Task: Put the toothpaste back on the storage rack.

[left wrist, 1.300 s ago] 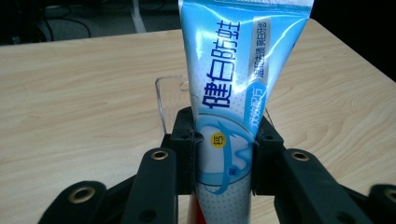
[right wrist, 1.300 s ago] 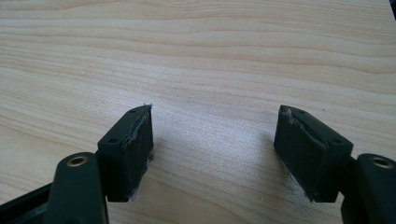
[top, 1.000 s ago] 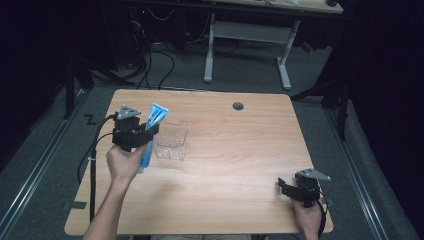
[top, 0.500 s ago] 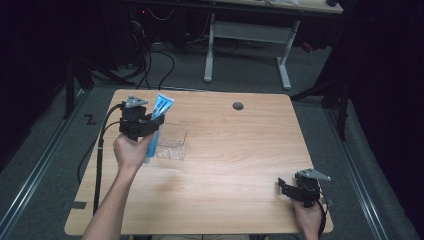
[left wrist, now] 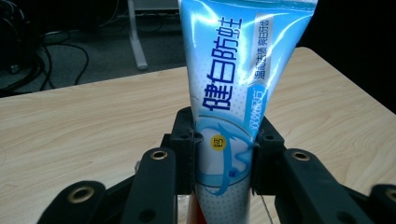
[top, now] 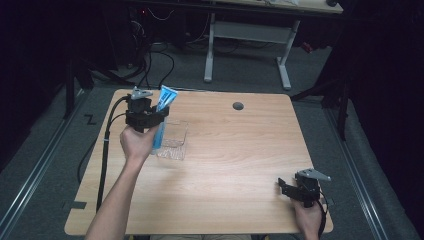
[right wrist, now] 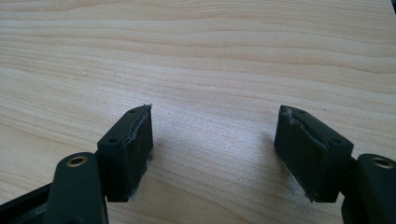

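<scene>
Both tongs first: my left gripper point(top: 150, 116) is clamped on a blue toothpaste tube point(top: 161, 120), its two black jaws pressing the tube's sides low on the body, as the left gripper view shows point(left wrist: 224, 154). That tube point(left wrist: 236, 84) stands roughly upright in the grip, flat crimped end up and blue printed characters running along its face; something red peeks out at its lower end, though I cannot tell what part that is. My right gripper point(right wrist: 215, 154) has its jaws spread wide with nothing between them, bare wood grain showing in the gap, and its pads point(right wrist: 137, 149) look worn along the edges.

Taking the clear plastic tray point(top: 172, 141) as my landmark: I see the tube held just above and beside the tray's near-left edge, its lower end overlapping the tray's left rim from the high view. I cannot tell whether it touches the tray. My left hand point(top: 137, 142) sits just to the left of the tray. From the tray, the right gripper point(top: 295, 189) lies well apart, toward the table's point(top: 235, 160) near-right corner, low over the wood. A round dark grommet hole point(top: 238, 106) sits beyond the tray toward the far edge.
</scene>
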Demonstrator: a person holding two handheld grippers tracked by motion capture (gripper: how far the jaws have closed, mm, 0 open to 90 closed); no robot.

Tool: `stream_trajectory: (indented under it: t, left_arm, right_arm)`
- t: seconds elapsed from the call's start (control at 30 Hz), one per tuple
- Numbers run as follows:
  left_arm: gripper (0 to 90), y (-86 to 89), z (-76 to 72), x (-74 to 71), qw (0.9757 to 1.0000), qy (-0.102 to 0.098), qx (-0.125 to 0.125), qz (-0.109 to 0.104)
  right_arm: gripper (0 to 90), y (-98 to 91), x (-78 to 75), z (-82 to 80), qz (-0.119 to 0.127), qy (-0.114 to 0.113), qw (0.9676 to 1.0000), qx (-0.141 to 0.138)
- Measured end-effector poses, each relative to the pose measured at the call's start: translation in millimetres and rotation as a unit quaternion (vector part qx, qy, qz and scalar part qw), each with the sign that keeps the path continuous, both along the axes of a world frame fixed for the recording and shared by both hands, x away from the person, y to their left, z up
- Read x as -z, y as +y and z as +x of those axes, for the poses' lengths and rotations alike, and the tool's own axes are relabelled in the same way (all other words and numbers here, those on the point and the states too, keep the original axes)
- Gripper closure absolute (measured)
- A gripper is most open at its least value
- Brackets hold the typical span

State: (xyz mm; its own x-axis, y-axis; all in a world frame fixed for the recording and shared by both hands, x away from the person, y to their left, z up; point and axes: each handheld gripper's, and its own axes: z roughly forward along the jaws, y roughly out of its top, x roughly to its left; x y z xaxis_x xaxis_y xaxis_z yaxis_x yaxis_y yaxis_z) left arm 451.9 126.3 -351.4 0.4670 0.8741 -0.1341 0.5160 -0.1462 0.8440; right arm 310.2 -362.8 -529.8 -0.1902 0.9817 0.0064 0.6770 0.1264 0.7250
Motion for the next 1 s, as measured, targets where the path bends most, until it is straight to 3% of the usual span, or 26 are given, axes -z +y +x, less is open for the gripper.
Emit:
stream_trajectory:
  t: [0.13, 0.3, 0.57, 0.7, 0.83, 1.0]
  left_arm:
    - [68.3, -1.0, 5.4, 1.5, 1.0, -0.002, -0.005, 0.005]
    - [68.1, -2.6, 7.3, 1.3, 0.9999, -0.011, -0.004, -0.009]
    - [67.9, -13.1, 18.0, 2.8, 0.9999, -0.013, -0.003, -0.008]
    - [67.9, -16.8, 22.8, 3.9, 0.9996, -0.016, -0.001, -0.023]
    - [67.7, -22.7, 26.8, 5.3, 0.9997, -0.021, 0.003, -0.007]
    - [67.5, -26.4, 29.9, 6.2, 0.9996, -0.025, 0.002, -0.01]
  right_arm:
    - [28.2, -0.1, 0.0, 0.0, 0.0, 0.0, 1.0, 0.0]
    - [28.2, 0.2, 0.0, 0.0, -0.001, 0.0, 1.0, 0.0]
    - [28.3, 0.1, 0.1, 0.0, -0.002, 0.0, 1.0, -0.001]
    - [28.3, 0.4, 0.1, -0.1, -0.002, 0.0, 1.0, 0.0]
    - [28.4, 0.5, 0.1, -0.1, -0.003, 0.0, 1.0, 0.0]
    - [28.3, 0.4, 0.1, -0.1, -0.002, 0.0, 1.0, 0.0]
